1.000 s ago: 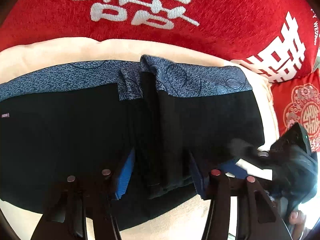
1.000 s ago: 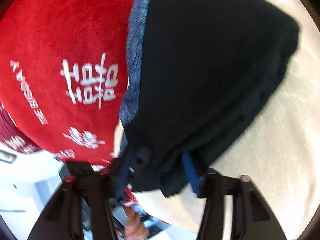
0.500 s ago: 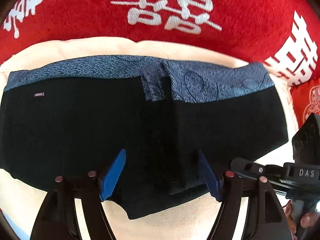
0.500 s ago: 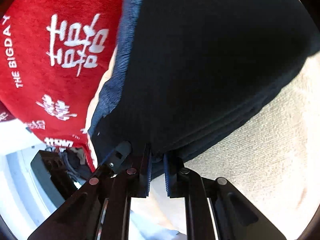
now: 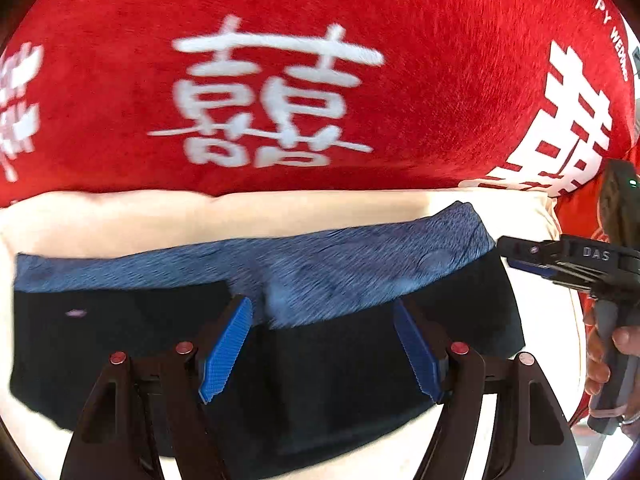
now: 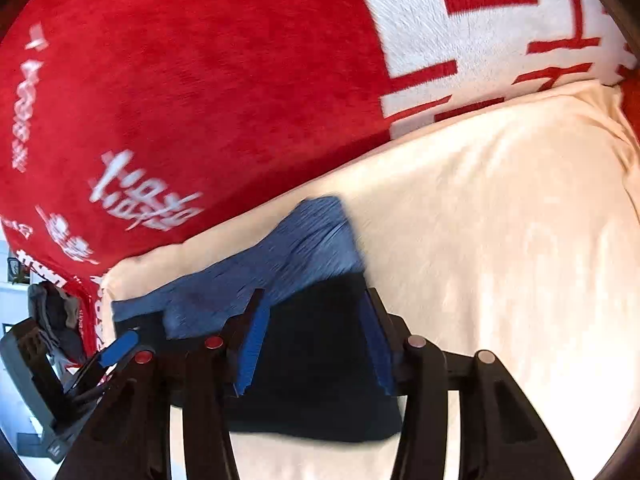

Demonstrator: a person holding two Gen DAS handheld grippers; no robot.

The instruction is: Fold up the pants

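Note:
The black pants [image 5: 340, 368] with a blue patterned waistband [image 5: 360, 272] lie folded flat on a cream cloth [image 5: 240, 216]. My left gripper [image 5: 322, 348] is open and empty, its blue pads over the middle of the fold. My right gripper [image 6: 312, 344] is open and empty above the pants [image 6: 316, 380] at their right end. It also shows in the left wrist view [image 5: 560, 260], beside the waistband's right end.
A red blanket [image 5: 320, 80] with white characters lies behind the cream cloth [image 6: 500, 240]. The person's hand [image 5: 608, 356] holds the right gripper's handle. The left gripper [image 6: 116, 350] shows at the left of the right wrist view.
My right gripper has let go of the pants' edge, opened, and drawn back. My left gripper pulled back and tilted up, so the red blanket fills more of its view.

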